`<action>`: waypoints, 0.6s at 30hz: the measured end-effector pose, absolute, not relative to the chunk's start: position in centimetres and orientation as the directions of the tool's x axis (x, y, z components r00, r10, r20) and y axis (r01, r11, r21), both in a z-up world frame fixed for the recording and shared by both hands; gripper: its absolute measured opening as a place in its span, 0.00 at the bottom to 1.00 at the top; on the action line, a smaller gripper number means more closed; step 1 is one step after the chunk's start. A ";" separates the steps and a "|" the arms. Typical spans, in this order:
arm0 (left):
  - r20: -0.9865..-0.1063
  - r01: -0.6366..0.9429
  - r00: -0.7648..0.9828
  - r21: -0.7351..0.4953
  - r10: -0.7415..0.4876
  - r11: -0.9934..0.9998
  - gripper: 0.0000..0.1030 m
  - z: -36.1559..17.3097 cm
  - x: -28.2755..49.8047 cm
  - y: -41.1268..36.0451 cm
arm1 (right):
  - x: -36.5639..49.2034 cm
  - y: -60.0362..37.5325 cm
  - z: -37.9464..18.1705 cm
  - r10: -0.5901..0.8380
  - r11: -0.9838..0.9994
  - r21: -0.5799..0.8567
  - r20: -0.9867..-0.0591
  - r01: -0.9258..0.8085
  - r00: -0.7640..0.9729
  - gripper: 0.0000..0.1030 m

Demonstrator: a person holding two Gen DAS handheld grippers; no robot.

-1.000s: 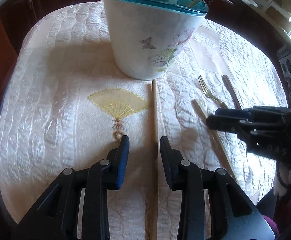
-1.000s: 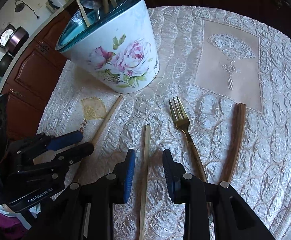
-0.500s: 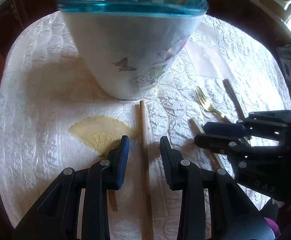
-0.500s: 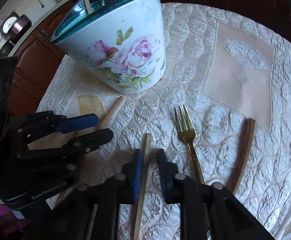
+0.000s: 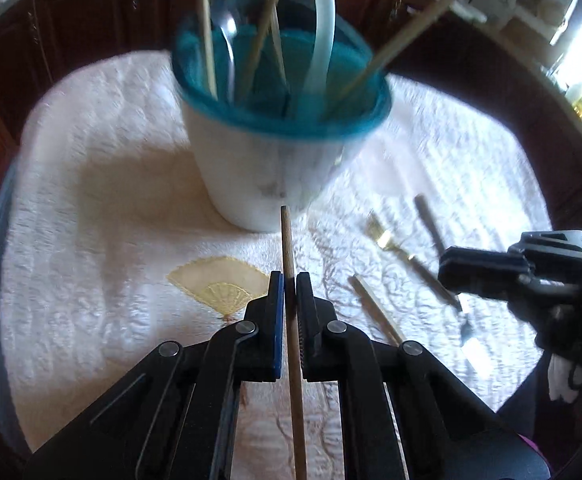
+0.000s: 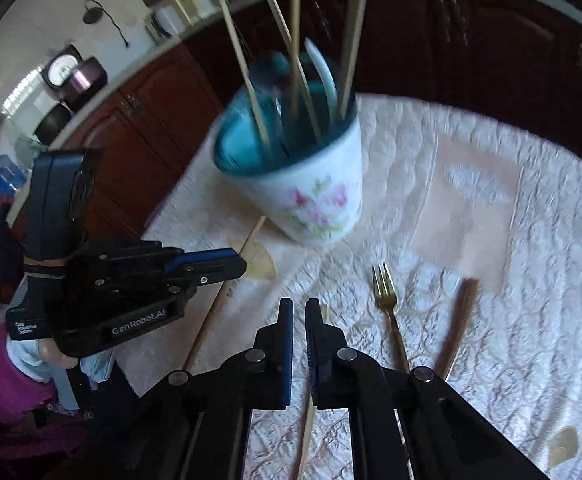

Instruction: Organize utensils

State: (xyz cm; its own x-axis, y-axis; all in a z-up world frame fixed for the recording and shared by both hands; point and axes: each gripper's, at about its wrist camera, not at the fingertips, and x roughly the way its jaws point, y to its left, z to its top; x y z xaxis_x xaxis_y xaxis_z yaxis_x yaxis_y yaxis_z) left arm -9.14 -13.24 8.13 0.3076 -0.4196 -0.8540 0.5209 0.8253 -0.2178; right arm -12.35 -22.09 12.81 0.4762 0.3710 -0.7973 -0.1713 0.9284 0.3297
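a: which step are you on?
b: pickup. your left gripper (image 5: 290, 280) is clamped on a chopstick (image 5: 291, 320). your right gripper (image 6: 299, 308) is pinched nearly closed on a second chopstick (image 6: 307, 432).
a: and next?
b: i'd say carry both to the holder (image 5: 267, 184), tip each upright, and drop them in. the fork (image 6: 387, 308) is left on the cloth.
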 end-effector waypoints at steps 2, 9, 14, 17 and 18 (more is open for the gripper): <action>-0.835 0.524 0.325 -0.231 -0.443 0.820 0.05 9.5 -9.7 -12.3 | -13.1 -22.0 13.9 0.374 0.927 0.321 -0.784 -0.192 0.496 0.05; -0.814 0.518 0.359 -0.233 -0.457 0.823 0.04 11.3 -10.6 -10.8 | -11.5 -21.0 9.4 0.298 0.954 0.263 -0.877 -0.143 0.377 0.20; -0.805 0.502 0.368 -0.248 -0.464 0.829 0.04 11.9 -11.0 -9.3 | -9.7 -19.9 4.5 0.258 0.965 0.230 -0.922 -0.128 0.289 0.25; -0.799 0.497 0.376 -0.253 -0.469 0.830 0.04 12.4 -11.1 -8.8 | -9.3 -19.3 4.0 0.237 0.969 0.202 -0.921 -0.142 0.310 0.07; -0.797 0.495 0.380 -0.254 -0.470 0.831 0.04 12.7 -11.2 -8.7 | -9.3 -19.3 4.1 0.245 0.967 0.210 -0.921 -0.142 0.304 0.05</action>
